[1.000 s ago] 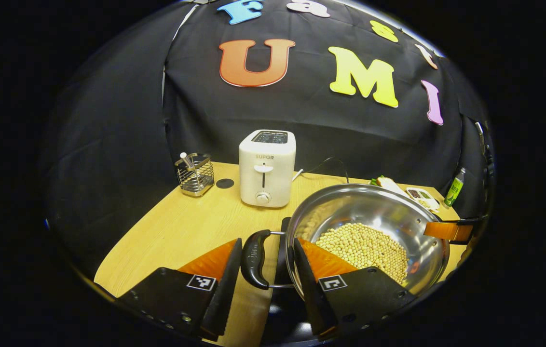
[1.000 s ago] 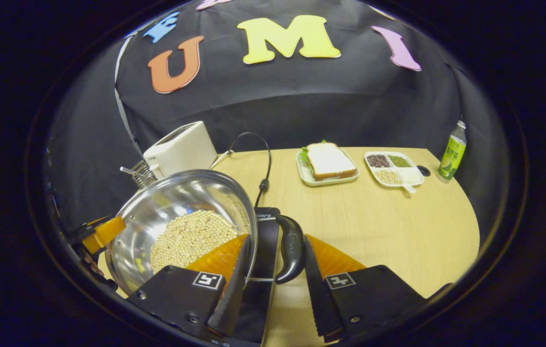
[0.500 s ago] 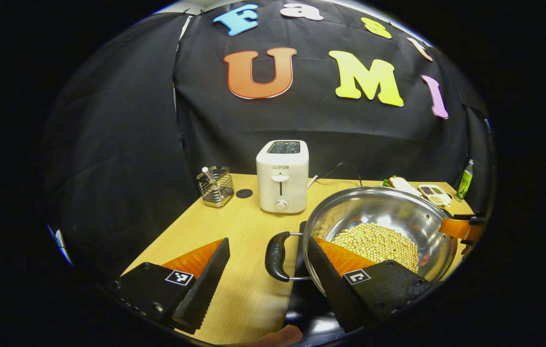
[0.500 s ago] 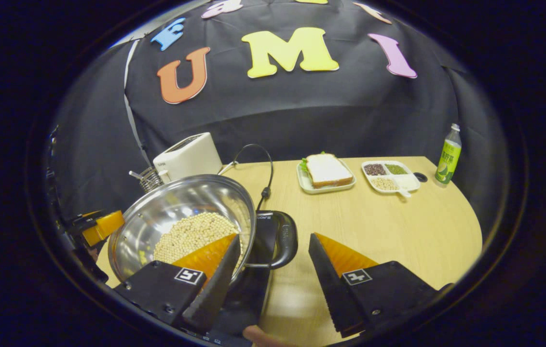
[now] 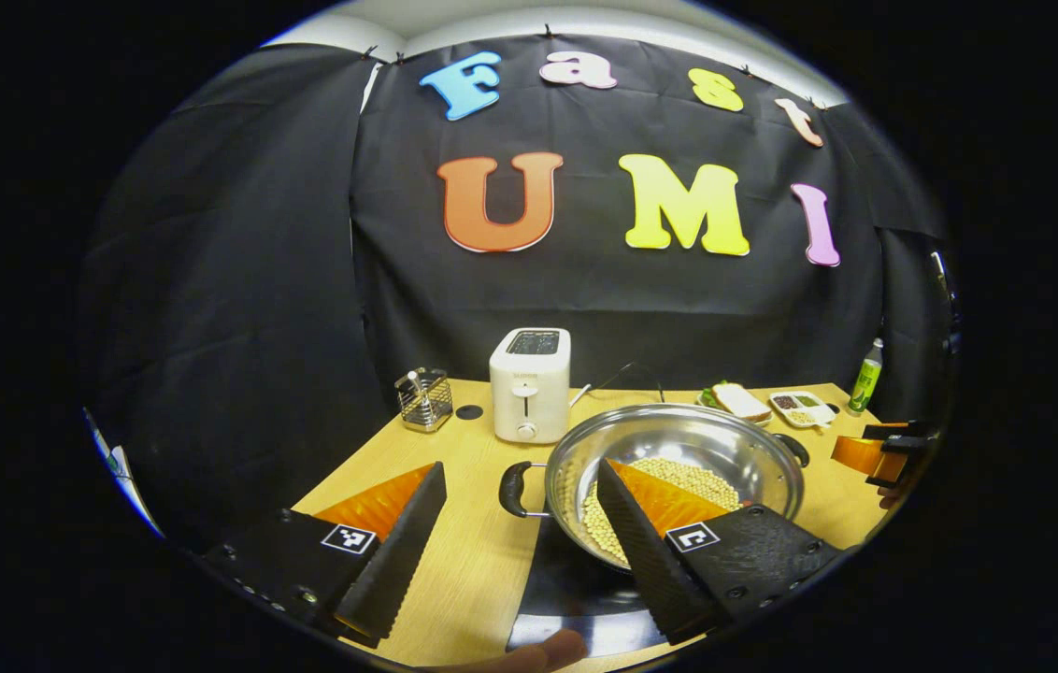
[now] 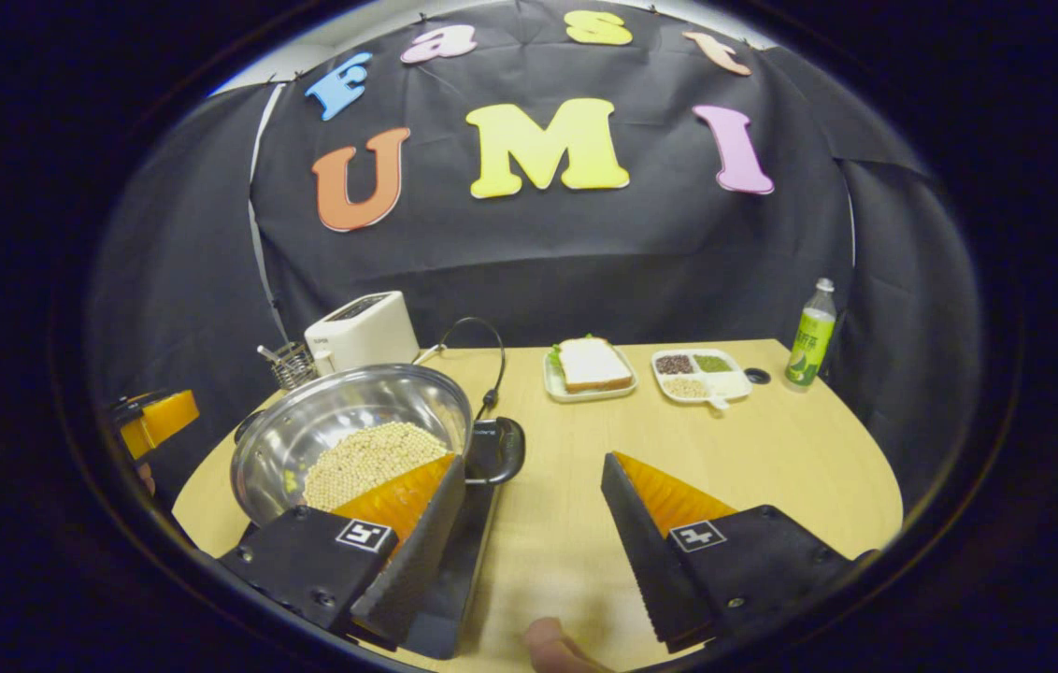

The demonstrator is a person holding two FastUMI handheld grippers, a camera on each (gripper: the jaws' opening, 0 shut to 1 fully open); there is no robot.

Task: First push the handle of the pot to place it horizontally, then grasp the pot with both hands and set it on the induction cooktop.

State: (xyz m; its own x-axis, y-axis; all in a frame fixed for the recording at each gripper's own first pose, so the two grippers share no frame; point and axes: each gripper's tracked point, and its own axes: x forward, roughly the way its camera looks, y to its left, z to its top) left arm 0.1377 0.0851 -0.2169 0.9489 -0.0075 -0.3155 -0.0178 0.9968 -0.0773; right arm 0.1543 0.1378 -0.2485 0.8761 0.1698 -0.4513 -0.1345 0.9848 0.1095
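Pot (image 5: pixel 679 449) sits on the black cooktop (image 5: pixel 576 598), which lies flat on the wooden table (image 5: pixel 482 551). Pot is steel, full of pale beans (image 5: pixel 688 479), both side handles lying level. From my left gripper view, my left gripper (image 5: pixel 521 551) has its fingers spread wide and grips nothing. Its right finger (image 5: pixel 641 533) overlaps the near rim of the pot in the picture; I can't tell if it touches. Its left finger (image 5: pixel 398 551) is over bare table, well clear of the pot. The pot's left handle (image 5: pixel 512 489) lies between the two fingers but farther out, beyond the tips, touching neither.

From my right gripper view, my right gripper (image 6: pixel 529 551) is also spread wide, with nothing between the fingers. The pot (image 6: pixel 351 439) is off to the left, its right handle (image 6: pixel 497 451) just past the tip of the left-hand finger (image 6: pixel 417 542), apart from it. The other finger (image 6: pixel 641 533) is over open table (image 6: pixel 772 467). The cooktop (image 6: pixel 464 570) shows as a dark slab under the pot and that left-hand finger.

A fingertip (image 5: pixel 543 651) of the person pokes in at the bottom edge of the left gripper view, same in the right gripper view.

Behind the pot: white toaster (image 5: pixel 529 383), wire basket (image 5: pixel 423 399), a power cord (image 6: pixel 482 360), a sandwich on a plate (image 6: pixel 590 367), a divided tray (image 6: pixel 699 374) of grains, a green bottle (image 6: pixel 809 335).
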